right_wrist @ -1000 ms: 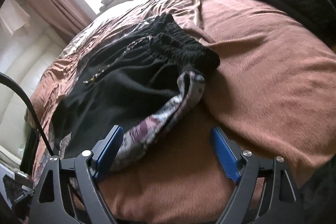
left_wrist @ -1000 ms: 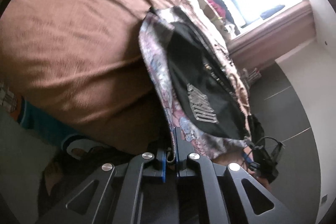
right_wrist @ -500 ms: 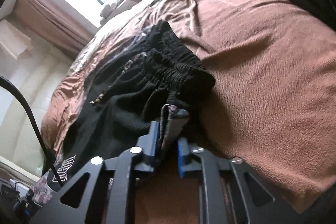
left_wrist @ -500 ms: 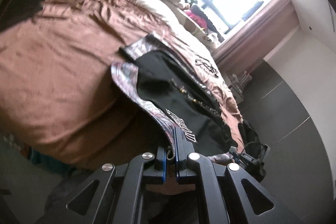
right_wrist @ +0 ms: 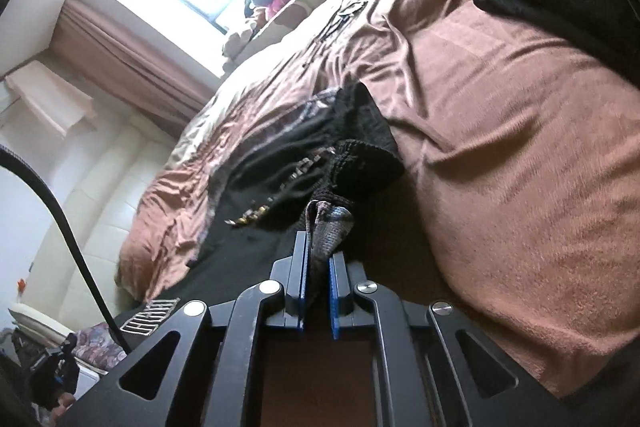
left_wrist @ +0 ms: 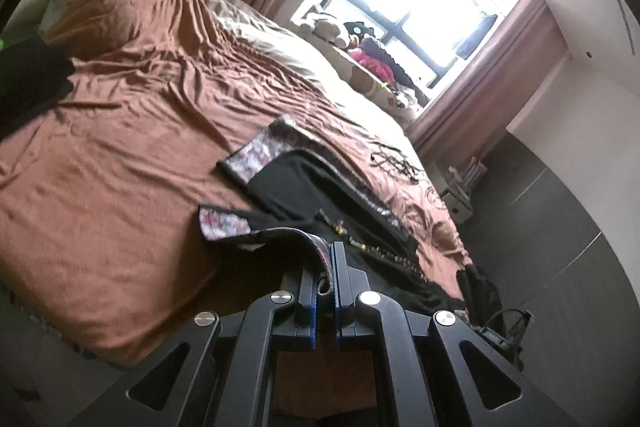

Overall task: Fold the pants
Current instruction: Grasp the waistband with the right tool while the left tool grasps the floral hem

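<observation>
L wrist view: my left gripper (left_wrist: 325, 277) was clamped shut on a patterned hem of the black pants (left_wrist: 320, 195), edge lifted off the brown bedspread (left_wrist: 120, 155). Rest of the pants lay spread toward the far side of the bed, both patterned cuffs (left_wrist: 256, 159) showing, so no finished fold yet, I'd say; task barely begun.

R wrist view: my right gripper (right_wrist: 318, 279) was closed on a bunched patterned bit of the pants (right_wrist: 280, 155) near the black elastic waistband (right_wrist: 360, 163), cloth pinched between the blue pads. Left to do, I reckon: carry both edges over, lay flat, fold again. No containers w/ contents in either view.
</observation>
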`<state>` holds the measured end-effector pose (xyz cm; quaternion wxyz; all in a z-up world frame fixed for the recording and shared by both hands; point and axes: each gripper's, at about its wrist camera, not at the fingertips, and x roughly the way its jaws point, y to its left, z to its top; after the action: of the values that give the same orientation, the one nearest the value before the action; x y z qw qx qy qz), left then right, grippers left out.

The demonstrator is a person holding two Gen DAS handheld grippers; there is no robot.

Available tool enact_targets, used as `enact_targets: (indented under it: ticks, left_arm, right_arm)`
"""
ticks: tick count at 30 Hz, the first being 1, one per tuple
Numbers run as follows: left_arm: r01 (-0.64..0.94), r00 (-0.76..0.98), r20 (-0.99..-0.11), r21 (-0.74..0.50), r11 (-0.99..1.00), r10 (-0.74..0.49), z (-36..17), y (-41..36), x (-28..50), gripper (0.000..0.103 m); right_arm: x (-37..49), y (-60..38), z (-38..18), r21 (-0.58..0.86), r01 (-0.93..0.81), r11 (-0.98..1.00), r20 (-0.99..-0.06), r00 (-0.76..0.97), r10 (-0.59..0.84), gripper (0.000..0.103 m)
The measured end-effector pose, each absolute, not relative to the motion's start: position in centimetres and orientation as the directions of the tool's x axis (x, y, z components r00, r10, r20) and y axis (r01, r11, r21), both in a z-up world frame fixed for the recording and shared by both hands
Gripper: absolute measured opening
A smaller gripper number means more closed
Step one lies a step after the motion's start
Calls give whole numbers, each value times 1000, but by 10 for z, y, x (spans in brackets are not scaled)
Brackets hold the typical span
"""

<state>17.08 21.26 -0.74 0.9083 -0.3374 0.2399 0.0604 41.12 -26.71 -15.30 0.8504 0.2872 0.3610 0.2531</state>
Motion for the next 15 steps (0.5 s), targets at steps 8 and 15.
enact_targets:
  ticks: [8, 15]
  left_arm:
    - [-257, 893, -449, -580, 773, -40, 16, 239, 209, 6]
    - [-253, 901, -432, -565, 785, -20, 35, 262, 253, 6]
  right_arm:
    - [428, -255, -128, 660, -236, 713, -450, 636, 627, 5]
    - [444, -239, -108, 668, -240, 705, -434, 644, 630, 5]
